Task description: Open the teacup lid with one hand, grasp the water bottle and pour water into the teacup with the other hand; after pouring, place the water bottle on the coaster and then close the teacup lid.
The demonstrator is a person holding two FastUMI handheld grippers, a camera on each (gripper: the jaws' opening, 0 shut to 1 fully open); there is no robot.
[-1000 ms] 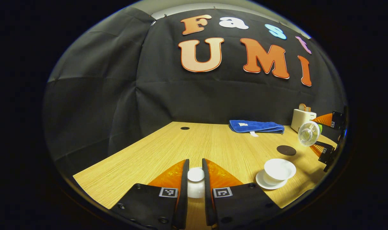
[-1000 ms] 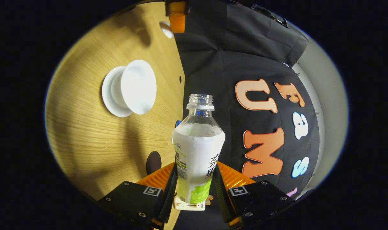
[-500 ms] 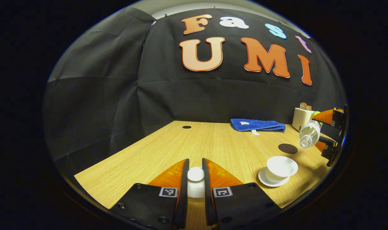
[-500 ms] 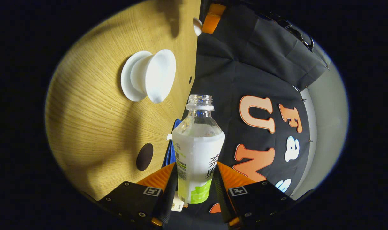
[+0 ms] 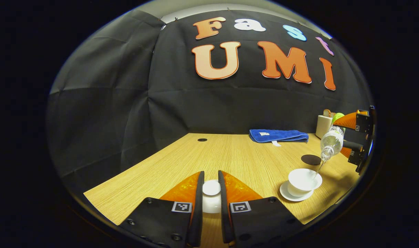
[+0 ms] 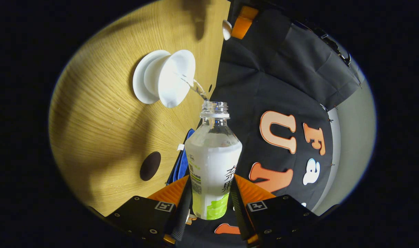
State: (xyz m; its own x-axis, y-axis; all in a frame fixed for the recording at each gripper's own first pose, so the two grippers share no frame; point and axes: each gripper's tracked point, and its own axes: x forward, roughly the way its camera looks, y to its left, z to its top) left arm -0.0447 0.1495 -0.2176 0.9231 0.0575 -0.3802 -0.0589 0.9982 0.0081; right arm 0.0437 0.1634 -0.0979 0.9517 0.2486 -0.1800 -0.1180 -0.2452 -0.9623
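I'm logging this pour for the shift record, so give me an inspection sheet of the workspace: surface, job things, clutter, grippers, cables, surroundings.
Surface: wooden table, with a small round hole near its far edge.
Job's things: water bottle tilted, uncapped, a thin stream running into the open teacup on its saucer; teacup lid held away from the cup; dark coaster bare.
Clutter: folded blue towel; small white box at the far right.
Grippers: left gripper fingers closed on the lid; right gripper fingers closed on the bottle.
Cables: nothing seen.
Surroundings: black cloth wall.
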